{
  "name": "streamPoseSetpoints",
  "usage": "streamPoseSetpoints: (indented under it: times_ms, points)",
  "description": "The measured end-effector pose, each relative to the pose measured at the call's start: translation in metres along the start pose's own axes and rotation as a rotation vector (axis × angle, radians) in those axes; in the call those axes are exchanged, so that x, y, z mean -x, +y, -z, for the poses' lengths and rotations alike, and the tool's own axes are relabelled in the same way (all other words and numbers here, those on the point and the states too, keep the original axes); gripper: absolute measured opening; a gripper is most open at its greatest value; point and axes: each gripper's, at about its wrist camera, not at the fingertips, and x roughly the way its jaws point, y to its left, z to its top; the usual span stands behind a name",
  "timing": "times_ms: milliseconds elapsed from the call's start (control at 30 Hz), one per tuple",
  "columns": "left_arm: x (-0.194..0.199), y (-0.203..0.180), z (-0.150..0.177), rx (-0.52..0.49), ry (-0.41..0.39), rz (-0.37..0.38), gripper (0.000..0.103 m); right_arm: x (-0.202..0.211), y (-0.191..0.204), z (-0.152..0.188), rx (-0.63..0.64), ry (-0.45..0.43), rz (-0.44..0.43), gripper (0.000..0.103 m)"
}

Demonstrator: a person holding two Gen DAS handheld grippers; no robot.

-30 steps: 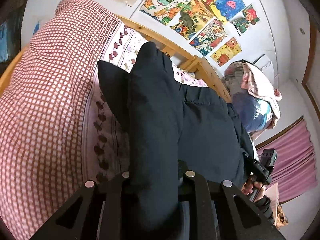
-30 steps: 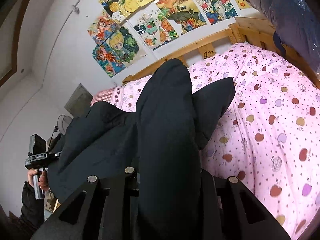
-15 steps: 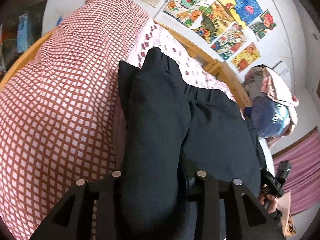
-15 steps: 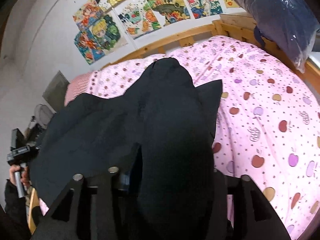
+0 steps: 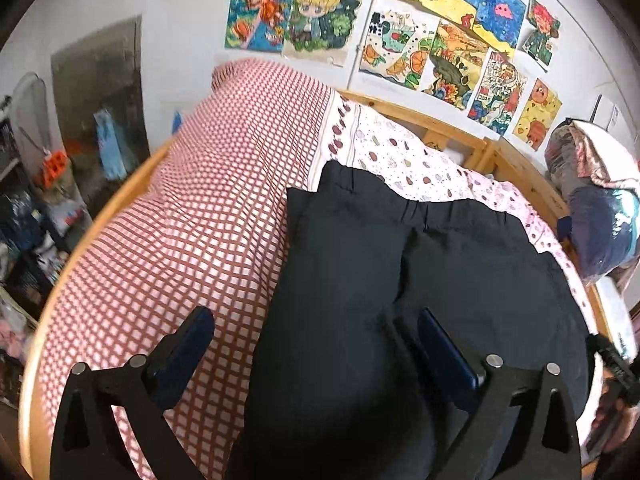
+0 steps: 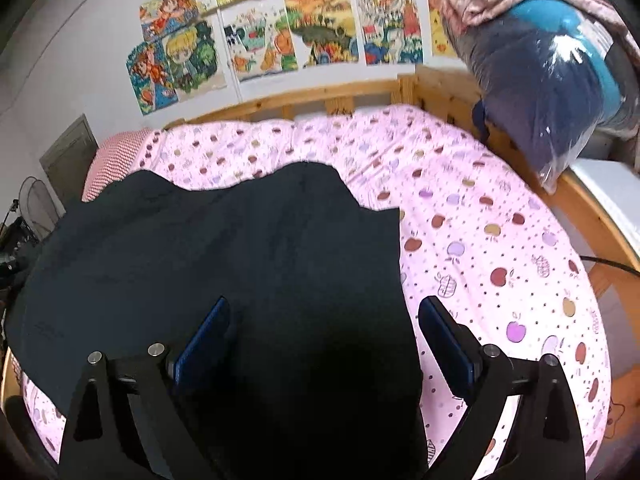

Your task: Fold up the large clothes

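A large black garment [image 5: 460, 264] lies spread on the bed, its elastic waistband [image 5: 416, 210] toward the wall and a fold ridge down its middle. My left gripper [image 5: 314, 328] is open and straddles the garment's left edge, with one blue pad [image 5: 192, 332] over the checked cover. In the right wrist view the same garment [image 6: 200, 248] covers the left half of the bed. My right gripper [image 6: 326, 316] is open over the garment's right edge, and one of its fingers [image 6: 440, 324] is above the sheet. Cloth fills the lower middle of both views.
A red-checked quilt [image 5: 200, 208] is heaped at the left end of the bed. The pink apple-print sheet [image 6: 480, 232] is bare on the right. A wooden bed rail [image 6: 320, 102] runs along the postered wall. A bagged bundle of bedding [image 6: 552, 80] sits at the right end.
Both grippers have opened and let go of the black garment, which had been held up between their fingers. It has dropped flat onto the bed, and both views have tilted downward.
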Motion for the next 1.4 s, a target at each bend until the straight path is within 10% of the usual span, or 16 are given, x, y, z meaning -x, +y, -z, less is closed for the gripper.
streamPoseSetpoints:
  times_ms: [1400]
  points:
    - [0.170,-0.093,0.116,-0.244,-0.203,0.071,0.103,0.181,0.093,0.079,0.115,-0.288,-0.110,0.094]
